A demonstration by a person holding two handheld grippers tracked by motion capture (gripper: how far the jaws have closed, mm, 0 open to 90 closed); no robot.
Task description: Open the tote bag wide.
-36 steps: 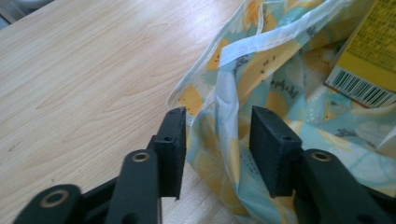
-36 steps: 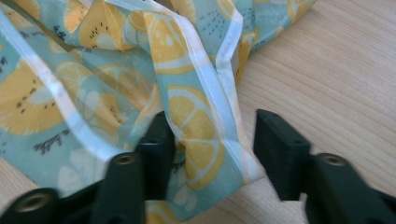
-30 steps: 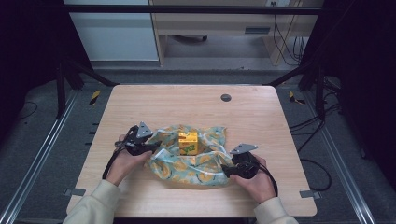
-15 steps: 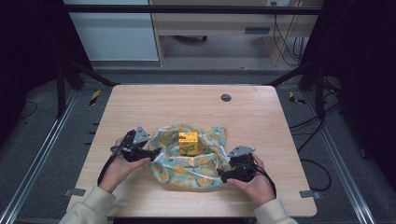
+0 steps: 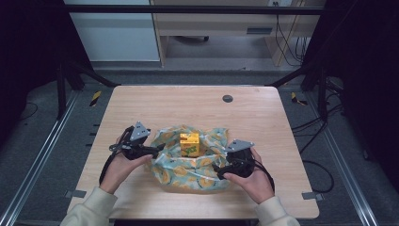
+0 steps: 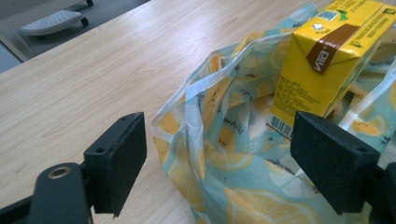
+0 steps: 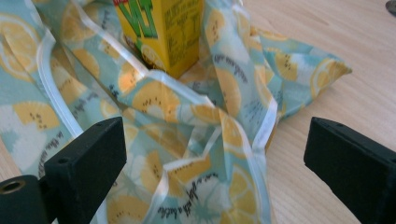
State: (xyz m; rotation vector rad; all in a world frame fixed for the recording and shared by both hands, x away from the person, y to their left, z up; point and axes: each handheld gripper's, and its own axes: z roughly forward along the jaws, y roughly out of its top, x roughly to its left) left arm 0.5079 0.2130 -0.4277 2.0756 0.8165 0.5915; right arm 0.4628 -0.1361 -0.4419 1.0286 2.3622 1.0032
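A light-blue cloth bag [image 5: 188,167] printed with lemons lies crumpled at the table's near middle. A yellow drink carton [image 5: 189,144] stands upright on it. My left gripper [image 5: 157,149] is at the bag's left edge, and its jaws have just been opening. In the left gripper view the bag's hem [image 6: 219,135] and the carton [image 6: 322,60] lie ahead between the wide jaws [image 6: 219,172], which touch neither. My right gripper [image 5: 217,168] is at the bag's right front, and its jaws have also just been opening. They stand wide [image 7: 215,172] over loose cloth [image 7: 187,107] below the carton [image 7: 163,28].
The wooden table [image 5: 188,103] has a dark round grommet [image 5: 227,98] at the back right. Bare wood surrounds the bag on all sides. Beyond the far edge are dark frame posts and a floor with cables.
Both grippers' jaws have spread wider and let go of the cloth, and both hands have lifted a little. The bag and carton stay where they were.
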